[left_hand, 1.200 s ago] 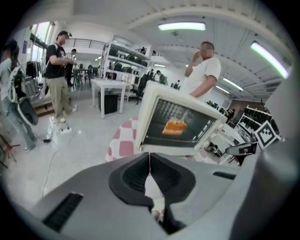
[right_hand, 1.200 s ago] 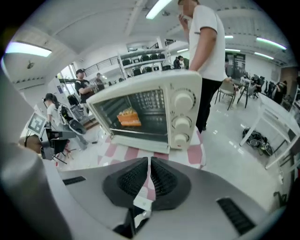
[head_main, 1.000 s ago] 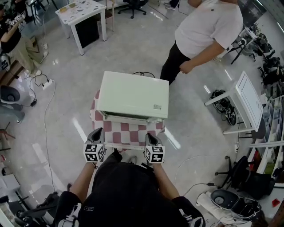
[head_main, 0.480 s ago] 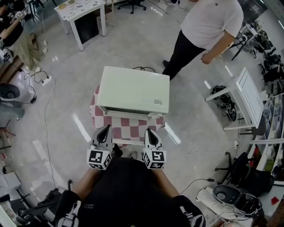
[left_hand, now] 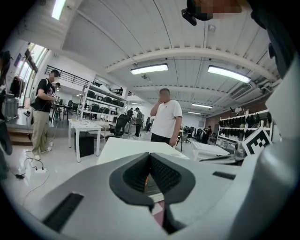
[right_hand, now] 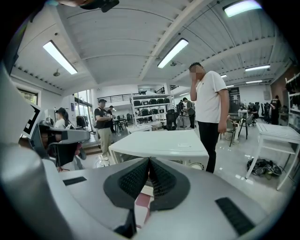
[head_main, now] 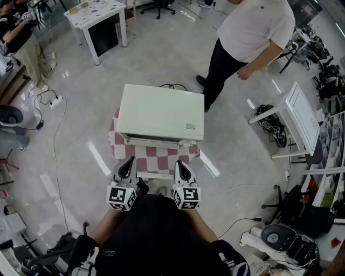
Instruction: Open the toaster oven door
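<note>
The toaster oven [head_main: 160, 114] is a pale boxy unit standing on a small table with a red-and-white checked cloth [head_main: 156, 159]. Its front faces me, and from above the door looks closed. My left gripper [head_main: 130, 163] and right gripper [head_main: 178, 164] hover side by side at the table's near edge, short of the oven front. Both are shut with nothing between the pads. In the left gripper view the shut gripper [left_hand: 150, 157] points at the oven [left_hand: 126, 146]. The right gripper view shows the same: shut gripper [right_hand: 149, 161], oven top [right_hand: 164, 142] beyond.
A person in a white shirt [head_main: 249, 33] stands just beyond the oven on the right. A white table [head_main: 97, 12] is at the far left and another white table [head_main: 301, 119] at the right. Cables and a power strip [head_main: 56, 101] lie on the floor at the left.
Both grippers have risen and drawn slightly closer together in front of the table. The person in white has stepped a little further back and turned.
</note>
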A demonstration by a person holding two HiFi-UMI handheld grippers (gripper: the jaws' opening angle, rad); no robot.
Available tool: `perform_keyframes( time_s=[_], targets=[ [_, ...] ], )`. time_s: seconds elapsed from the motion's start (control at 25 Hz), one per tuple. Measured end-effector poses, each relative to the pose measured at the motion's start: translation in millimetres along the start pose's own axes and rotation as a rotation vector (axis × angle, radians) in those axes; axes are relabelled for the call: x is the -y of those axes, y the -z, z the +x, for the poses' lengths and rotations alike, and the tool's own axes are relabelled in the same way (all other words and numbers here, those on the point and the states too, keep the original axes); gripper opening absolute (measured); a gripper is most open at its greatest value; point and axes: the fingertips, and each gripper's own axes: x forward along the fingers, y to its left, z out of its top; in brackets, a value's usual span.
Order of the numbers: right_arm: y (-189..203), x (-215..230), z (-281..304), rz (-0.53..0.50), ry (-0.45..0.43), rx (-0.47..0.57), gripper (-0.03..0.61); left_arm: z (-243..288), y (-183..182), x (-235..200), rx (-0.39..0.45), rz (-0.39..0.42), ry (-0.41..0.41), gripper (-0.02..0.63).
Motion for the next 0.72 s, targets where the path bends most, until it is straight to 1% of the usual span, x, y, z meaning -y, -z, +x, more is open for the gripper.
perform_keyframes(
  time_s=[0.44, 0.72],
  targets=[
    [-0.7, -1.6, 4.5, -0.001, -0.006, -0.005, 0.028, 3.7, -4.8, -1.6, 0.003, -0.005, 0.001, 0.009],
    [0.0, -0.3, 8.4, -0.01, -0.01, -0.007, 0.028, 8.3, -0.5, -3.0, -0.003, -0.022, 0.003, 0.009]
  ],
)
